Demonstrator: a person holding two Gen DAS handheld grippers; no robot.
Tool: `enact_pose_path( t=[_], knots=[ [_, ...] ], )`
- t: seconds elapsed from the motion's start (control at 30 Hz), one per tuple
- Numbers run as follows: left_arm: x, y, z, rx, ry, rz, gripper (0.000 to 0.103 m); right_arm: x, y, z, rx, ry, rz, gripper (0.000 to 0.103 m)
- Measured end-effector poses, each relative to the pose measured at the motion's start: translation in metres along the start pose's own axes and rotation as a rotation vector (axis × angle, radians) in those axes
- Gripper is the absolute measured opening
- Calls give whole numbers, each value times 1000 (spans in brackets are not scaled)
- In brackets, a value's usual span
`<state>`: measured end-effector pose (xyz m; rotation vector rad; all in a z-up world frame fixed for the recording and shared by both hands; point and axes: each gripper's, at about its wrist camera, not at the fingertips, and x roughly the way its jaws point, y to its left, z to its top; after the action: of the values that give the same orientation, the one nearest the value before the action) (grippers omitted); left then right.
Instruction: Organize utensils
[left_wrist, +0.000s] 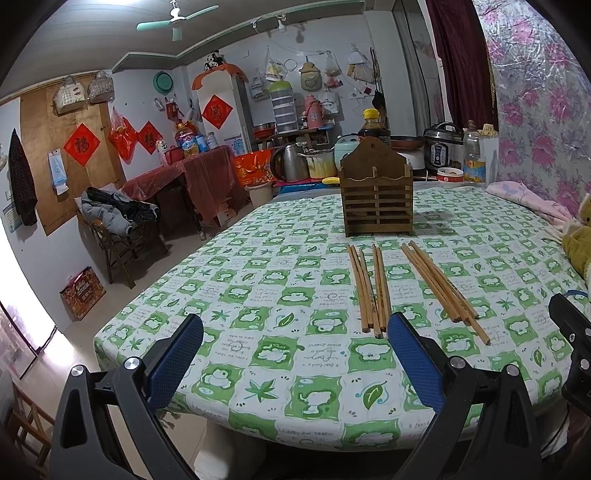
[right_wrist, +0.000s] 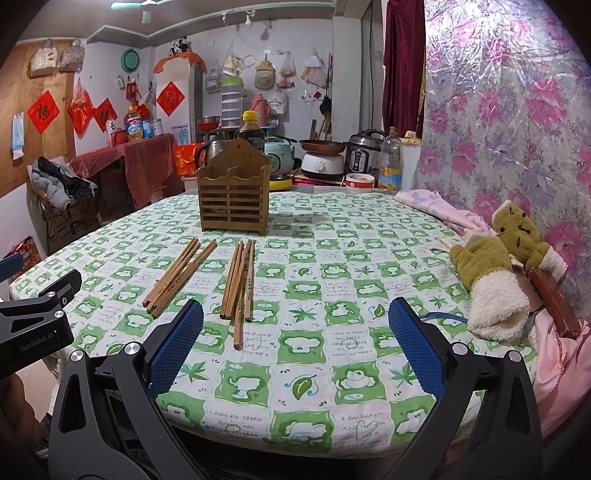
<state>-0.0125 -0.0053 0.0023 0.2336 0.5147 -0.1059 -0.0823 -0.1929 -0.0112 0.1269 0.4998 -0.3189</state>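
Observation:
Two bundles of wooden chopsticks lie on the green-checked tablecloth (left_wrist: 280, 295). The left bundle (left_wrist: 369, 288) (right_wrist: 177, 278) and the right bundle (left_wrist: 443, 288) (right_wrist: 240, 284) rest in front of a slatted wooden utensil holder (left_wrist: 376, 195) (right_wrist: 233, 195) that stands upright farther back. My left gripper (left_wrist: 295, 362) is open near the front table edge, left of the chopsticks' near ends, holding nothing. My right gripper (right_wrist: 295, 354) is open too, just right of the right bundle's near ends, and empty. Its body shows at the right edge of the left wrist view.
Green plush mittens (right_wrist: 491, 273) and a brown case (right_wrist: 554, 299) lie on pink cloth at the table's right side, by a floral wall covering. Kettle, cookers, bottles (right_wrist: 389, 162) and a bowl crowd the far edge. A chair with clothes (left_wrist: 114, 221) stands left.

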Motion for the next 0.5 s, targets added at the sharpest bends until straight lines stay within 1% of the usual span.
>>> enact_pose_path(
  t=[0.23,0.37,0.5],
  knots=[
    [1,0,-1,1,1,0,98,1,0,-1,1,2,1,97],
    [3,-1,-8,3,4,-1,98,1,0,-1,2,2,1,97],
    [3,-1,-9,4,3,-1,98,2,0,-1,1,3,1,97]
  ],
)
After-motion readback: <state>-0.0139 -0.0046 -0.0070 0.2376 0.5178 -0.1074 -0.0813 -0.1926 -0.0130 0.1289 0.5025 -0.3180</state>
